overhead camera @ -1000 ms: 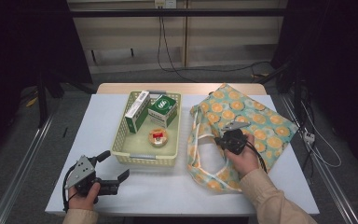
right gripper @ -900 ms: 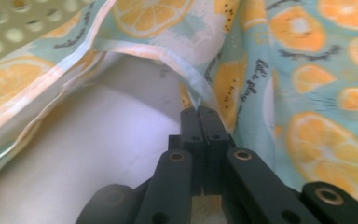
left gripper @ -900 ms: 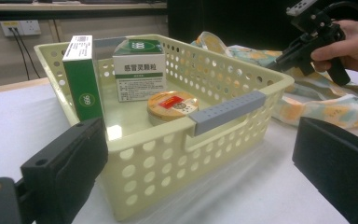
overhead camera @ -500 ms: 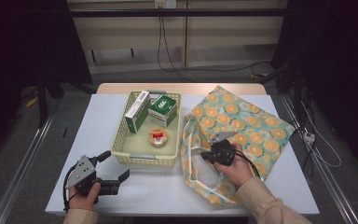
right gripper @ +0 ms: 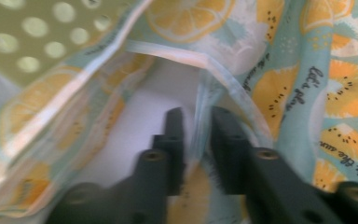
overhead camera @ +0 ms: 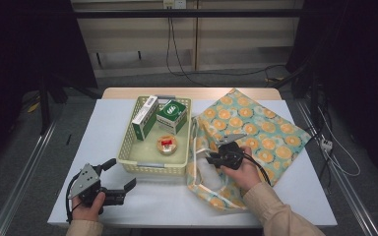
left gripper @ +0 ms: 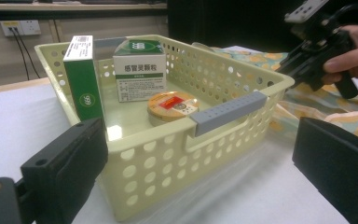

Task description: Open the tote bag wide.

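Note:
A drawstring bag (overhead camera: 256,128) printed with orange slices lies on the right of the white table (overhead camera: 103,128). My right gripper (overhead camera: 208,158) is at the bag's left edge by its mouth. In the right gripper view its jaws (right gripper: 196,114) have just been opening and stand narrowly apart, with a thin fold of the fabric (right gripper: 205,93) loose between them. Beside the bag stands a pale yellow basket (overhead camera: 150,167) holding a tall green-and-white box (overhead camera: 145,117), a squat green box (overhead camera: 172,115) and a round tin (overhead camera: 167,144). My left gripper (overhead camera: 123,172) rests open just before the basket's near wall (left gripper: 168,158).
The other hand and its gripper (left gripper: 307,60) show beyond the basket's grey handle (left gripper: 228,112) in the left gripper view. Bare table lies left of the basket and along the near edge. Cables hang behind the table's far side.
The right hand has slid left and nearer along the bag's edge, dragging the fabric with it, so the bag's mouth now lies closer to the basket. The left gripper has not moved.

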Action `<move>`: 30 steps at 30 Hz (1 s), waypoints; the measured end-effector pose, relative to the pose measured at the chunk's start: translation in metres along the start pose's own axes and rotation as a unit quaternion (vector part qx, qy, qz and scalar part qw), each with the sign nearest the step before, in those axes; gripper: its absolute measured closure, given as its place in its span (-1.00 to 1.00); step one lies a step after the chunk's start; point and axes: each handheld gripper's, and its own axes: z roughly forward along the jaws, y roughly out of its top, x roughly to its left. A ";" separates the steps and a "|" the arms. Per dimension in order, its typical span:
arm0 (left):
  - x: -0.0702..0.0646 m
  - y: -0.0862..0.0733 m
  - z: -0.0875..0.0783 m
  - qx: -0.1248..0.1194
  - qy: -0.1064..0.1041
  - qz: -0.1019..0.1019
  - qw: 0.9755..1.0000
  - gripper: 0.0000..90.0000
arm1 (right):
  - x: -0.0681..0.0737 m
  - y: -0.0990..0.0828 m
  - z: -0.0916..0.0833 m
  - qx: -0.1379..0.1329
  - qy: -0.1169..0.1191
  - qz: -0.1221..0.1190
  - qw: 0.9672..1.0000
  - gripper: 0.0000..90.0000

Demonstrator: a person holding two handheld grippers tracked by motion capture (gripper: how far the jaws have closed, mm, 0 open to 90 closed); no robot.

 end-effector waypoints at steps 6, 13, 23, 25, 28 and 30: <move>-0.003 0.001 0.002 -0.006 0.000 -0.004 1.000 -0.94 | 0.017 0.006 -0.024 -0.020 0.009 -0.020 1.000 0.22; -0.005 0.001 0.002 -0.006 0.000 -0.003 1.000 -0.94 | 0.056 0.004 -0.036 -0.020 0.060 -0.050 0.997 0.04; -0.003 0.001 0.001 -0.001 -0.001 0.003 1.000 -0.94 | 0.096 -0.007 -0.024 0.006 0.116 -0.095 0.989 0.00; -0.004 0.001 0.001 -0.001 -0.001 0.002 1.000 -0.94 | 0.098 -0.011 -0.018 0.019 0.116 -0.099 0.988 0.12; -0.003 0.001 0.001 -0.001 0.000 0.000 1.000 -0.94 | 0.096 -0.015 -0.010 0.032 0.109 -0.100 0.988 0.33; -0.003 0.000 0.001 0.000 -0.001 -0.001 1.000 -0.94 | 0.092 -0.016 -0.008 0.037 0.105 -0.099 0.989 0.50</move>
